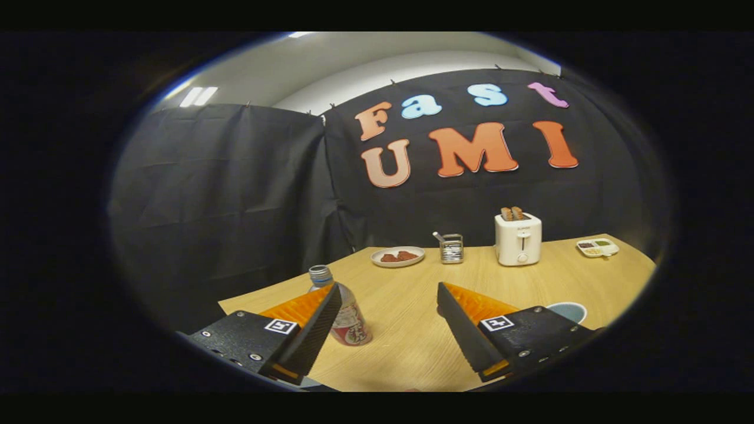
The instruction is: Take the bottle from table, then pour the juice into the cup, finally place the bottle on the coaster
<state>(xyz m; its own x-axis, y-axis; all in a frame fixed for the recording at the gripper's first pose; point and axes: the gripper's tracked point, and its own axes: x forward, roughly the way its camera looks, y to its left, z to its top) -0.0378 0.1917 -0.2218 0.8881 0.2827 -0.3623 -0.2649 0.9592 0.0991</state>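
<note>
A hand-held gripper point(389, 288) hovers with fingers spread wide and empty over a wooden table point(412, 353), the bottle point(347, 318) upright just behind its left finger (ungrasped), so taking, pouring into the cup point(568, 310) and placing all seem left.

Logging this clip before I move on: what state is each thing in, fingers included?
Gripper: fingers wide open, holding nothing.
Bottle: upright on the table, partly behind the left finger, not gripped; cap cannot be told.
Cup: on the table behind the right finger; contents hidden.
Toaster: upright, toast sticking out of the slots.
Plate: flat, holding brown food.
Metal holder: upright beside the plate.
Divided dish: flat, compartments filled.
</note>
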